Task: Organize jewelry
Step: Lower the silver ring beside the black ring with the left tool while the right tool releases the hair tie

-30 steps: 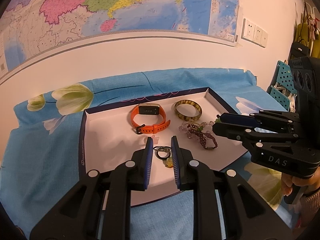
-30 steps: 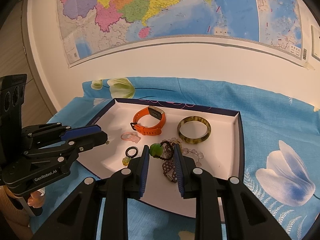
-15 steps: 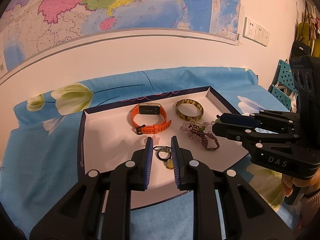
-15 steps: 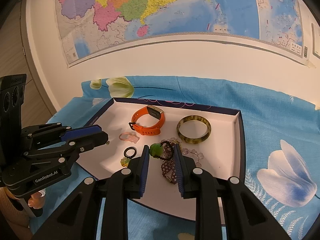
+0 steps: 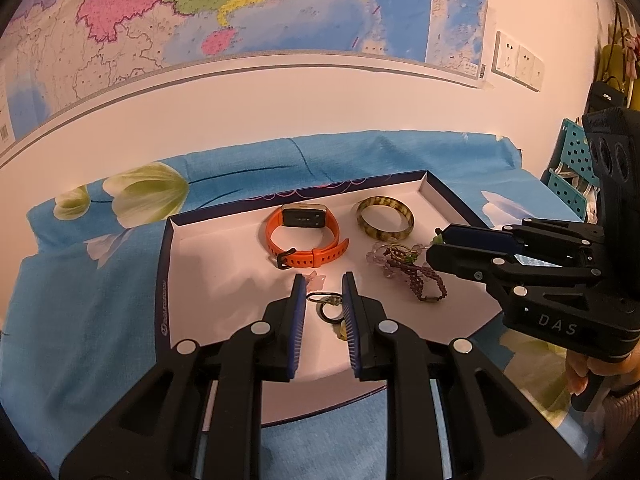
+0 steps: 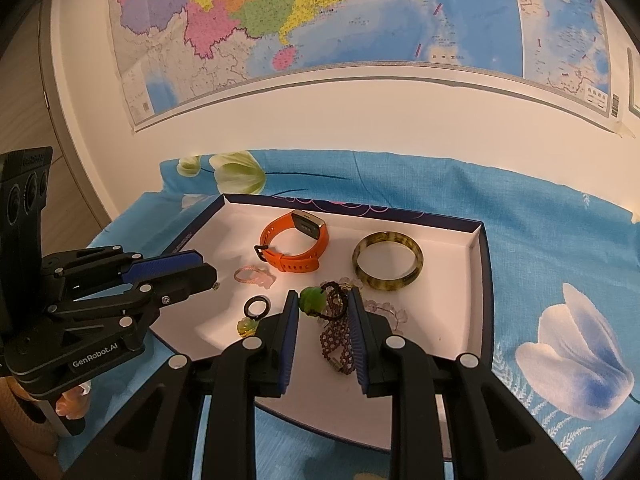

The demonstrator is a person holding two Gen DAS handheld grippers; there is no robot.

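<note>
A shallow white tray with a dark blue rim (image 5: pixel 162 280) (image 6: pixel 486 280) holds the jewelry. At its back lie an orange watch (image 5: pixel 316 256) (image 6: pixel 296 258) and a mottled green bangle (image 5: pixel 384 235) (image 6: pixel 386 284). My left gripper (image 5: pixel 323 284) (image 6: pixel 204 270) hovers over the tray's front left. Its jaws stand slightly apart and empty, above a black ring with a yellow charm (image 5: pixel 330 308) (image 6: pixel 257 306). My right gripper (image 6: pixel 323 300) (image 5: pixel 438 246) hangs over a purple braided bracelet (image 6: pixel 336 340) (image 5: pixel 420 280) with a green bead (image 6: pixel 312 300). Its pads are narrowly apart and do not press on it.
A small pink ring (image 6: pixel 254 274) and a clear bead bracelet (image 6: pixel 388 312) also lie in the tray. The tray sits on a blue flowered cloth (image 6: pixel 560 248) against a wall with a map (image 6: pixel 320 20). A teal perforated rack (image 5: pixel 574 156) stands at the far right.
</note>
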